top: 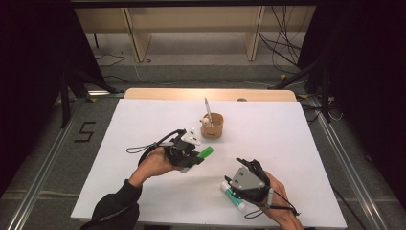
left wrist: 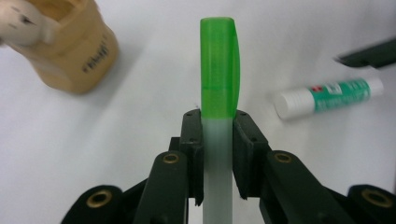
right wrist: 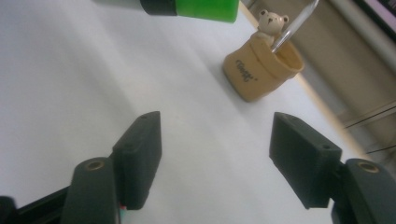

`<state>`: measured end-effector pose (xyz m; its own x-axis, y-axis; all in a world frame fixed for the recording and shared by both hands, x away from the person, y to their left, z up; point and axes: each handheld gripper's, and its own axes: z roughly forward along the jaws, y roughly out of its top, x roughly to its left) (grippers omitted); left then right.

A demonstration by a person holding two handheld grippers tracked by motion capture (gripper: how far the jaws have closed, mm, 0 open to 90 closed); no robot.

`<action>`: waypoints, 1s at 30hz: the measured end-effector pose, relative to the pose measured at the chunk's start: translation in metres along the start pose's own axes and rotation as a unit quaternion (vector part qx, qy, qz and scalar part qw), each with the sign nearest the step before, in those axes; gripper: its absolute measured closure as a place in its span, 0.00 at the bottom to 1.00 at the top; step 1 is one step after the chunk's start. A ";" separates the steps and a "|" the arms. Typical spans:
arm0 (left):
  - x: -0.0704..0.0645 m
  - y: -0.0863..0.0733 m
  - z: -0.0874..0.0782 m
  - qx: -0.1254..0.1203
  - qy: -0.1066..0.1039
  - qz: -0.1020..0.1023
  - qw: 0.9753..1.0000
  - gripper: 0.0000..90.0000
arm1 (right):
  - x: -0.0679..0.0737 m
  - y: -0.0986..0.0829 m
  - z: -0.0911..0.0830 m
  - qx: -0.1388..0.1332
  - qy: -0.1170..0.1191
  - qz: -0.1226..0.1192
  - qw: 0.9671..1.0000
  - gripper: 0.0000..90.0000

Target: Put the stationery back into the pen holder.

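Left gripper [left wrist: 218, 154] is pinched on a green-capped marker [left wrist: 219, 70], held above the white table [top: 143, 191] near the wooden pen cup [top: 212, 125].
Marker judged light, rigid and slick-barrelled; mid-barrel hold appears sound. Right gripper [right wrist: 215, 158] is spread, over a glue stick [top: 231, 195].

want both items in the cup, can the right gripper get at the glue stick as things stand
Probably yes. The right gripper is open and empty, right over the glue stick, which lies flat on the white table with nothing on it. The left gripper holds the green-capped pen well away.
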<state>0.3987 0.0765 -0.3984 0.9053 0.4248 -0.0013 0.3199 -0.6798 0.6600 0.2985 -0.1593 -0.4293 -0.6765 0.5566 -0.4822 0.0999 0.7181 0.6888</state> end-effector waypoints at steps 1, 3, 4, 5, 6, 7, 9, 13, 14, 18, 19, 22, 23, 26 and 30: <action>0.002 0.000 0.000 -0.013 0.000 -0.005 1.000 0.85 | -0.004 -0.001 -0.001 -0.005 0.010 0.027 1.000 0.37; 0.005 0.000 0.000 -0.027 0.003 -0.013 1.000 0.85 | -0.009 -0.004 -0.004 -0.010 0.031 0.071 0.997 0.36; 0.009 -0.001 0.000 -0.055 0.015 -0.029 0.998 0.85 | -0.010 -0.006 -0.006 -0.013 0.039 0.089 0.995 0.36; 0.009 -0.001 0.000 -0.055 0.015 -0.029 0.998 0.85 | -0.011 -0.007 -0.007 -0.015 0.044 0.102 0.994 0.36; 0.014 0.000 0.001 -0.087 0.025 -0.051 0.995 0.85 | -0.011 -0.009 -0.008 -0.016 0.047 0.109 0.993 0.36; 0.014 0.000 0.001 -0.087 0.025 -0.051 0.995 0.85 | -0.011 -0.010 -0.010 -0.015 0.052 0.116 0.992 0.35; 0.019 0.001 0.003 -0.116 0.028 -0.075 0.990 0.85 | -0.010 -0.013 -0.012 -0.021 0.059 0.126 0.990 0.35; 0.029 0.005 0.008 -0.156 0.020 -0.111 0.981 0.85 | -0.005 -0.017 -0.017 -0.029 0.046 0.121 0.991 0.35; 0.030 0.008 0.011 -0.162 0.028 -0.108 0.980 0.85 | -0.004 -0.018 -0.018 -0.030 0.046 0.124 0.991 0.35; 0.034 0.017 0.015 -0.179 0.043 -0.111 0.977 0.85 | -0.004 -0.021 -0.021 -0.039 0.060 0.147 0.986 0.34; 0.034 0.017 0.015 -0.179 0.043 -0.111 0.977 0.85 | -0.004 -0.021 -0.021 -0.039 0.060 0.147 0.986 0.34; 0.040 0.025 0.018 -0.195 0.051 -0.112 0.973 0.85 | -0.006 -0.023 -0.023 -0.050 0.087 0.171 0.980 0.33; 0.040 0.025 0.018 -0.195 0.051 -0.112 0.973 0.85 | -0.005 -0.023 -0.023 -0.050 0.088 0.174 0.980 0.33; 0.044 0.036 0.022 -0.206 0.074 -0.110 0.970 0.85 | -0.005 -0.024 -0.024 -0.051 0.087 0.172 0.980 0.33; 0.049 0.048 0.025 -0.221 0.086 -0.107 0.966 0.85 | -0.005 -0.026 -0.025 -0.051 0.088 0.173 0.980 0.33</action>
<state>0.4658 0.0498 -0.3855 0.7595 0.6463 -0.0743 0.3107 -0.2601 0.9142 0.2804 -0.1911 -0.4311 -0.7314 0.6721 -0.1159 0.2782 0.4491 0.8491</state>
